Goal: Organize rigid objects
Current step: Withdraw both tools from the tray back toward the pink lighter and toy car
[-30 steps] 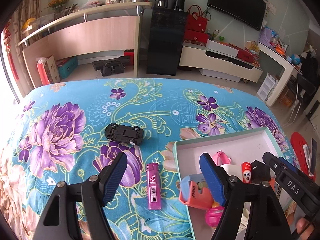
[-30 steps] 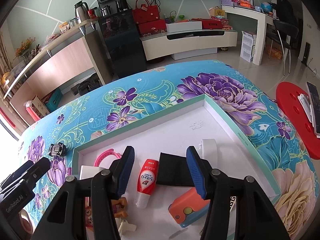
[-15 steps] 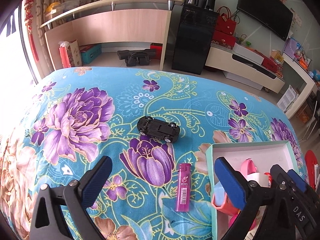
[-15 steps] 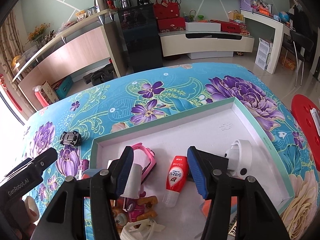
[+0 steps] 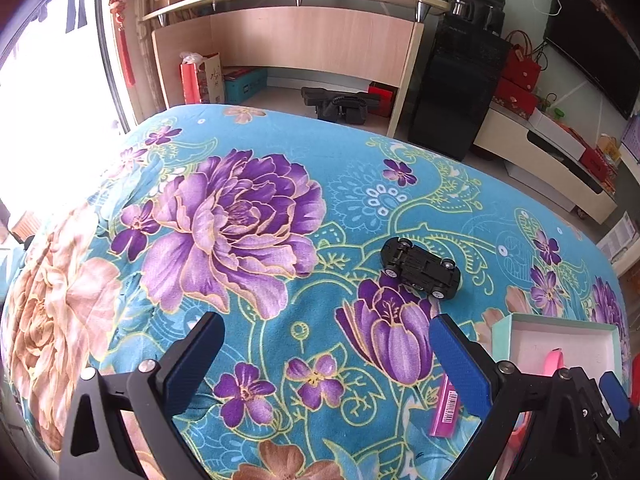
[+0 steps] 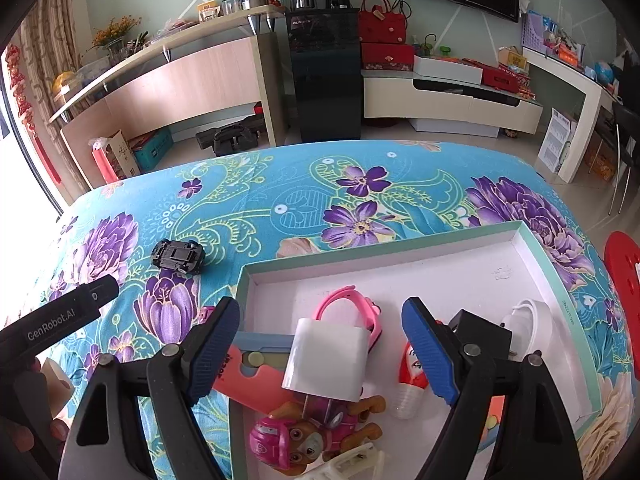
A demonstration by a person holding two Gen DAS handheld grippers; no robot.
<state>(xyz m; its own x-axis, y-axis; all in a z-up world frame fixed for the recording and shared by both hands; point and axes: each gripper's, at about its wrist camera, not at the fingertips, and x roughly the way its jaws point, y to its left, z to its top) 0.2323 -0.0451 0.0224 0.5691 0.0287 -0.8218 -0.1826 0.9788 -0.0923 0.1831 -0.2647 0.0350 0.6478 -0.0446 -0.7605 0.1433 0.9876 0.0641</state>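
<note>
A black toy car (image 5: 420, 268) lies on the flowered blue cloth (image 5: 240, 216), beyond my left gripper (image 5: 326, 340) and to its right. That gripper stands wide open over bare cloth. A pink lighter (image 5: 446, 408) lies by its right finger. My right gripper (image 6: 320, 308) hovers over the white box (image 6: 380, 248), its jaws opening. A white square case (image 6: 328, 356) and a pink watch (image 6: 352, 308) lie between the pads, untouched. The car (image 6: 178, 256) sits left of the box.
The box also holds a red tube (image 6: 412, 372), a pink puppy toy (image 6: 304, 436), an orange sharpener (image 6: 248, 372), a black block (image 6: 480, 332) and a white round piece (image 6: 528, 320). A red stool (image 6: 624, 280) stands to the right. A hand (image 6: 24, 436) holds the left gripper.
My left gripper opened wider and swung left, away from the box, so car and lighter now lie to its right. My right gripper opened and slid left over the box's contents.
</note>
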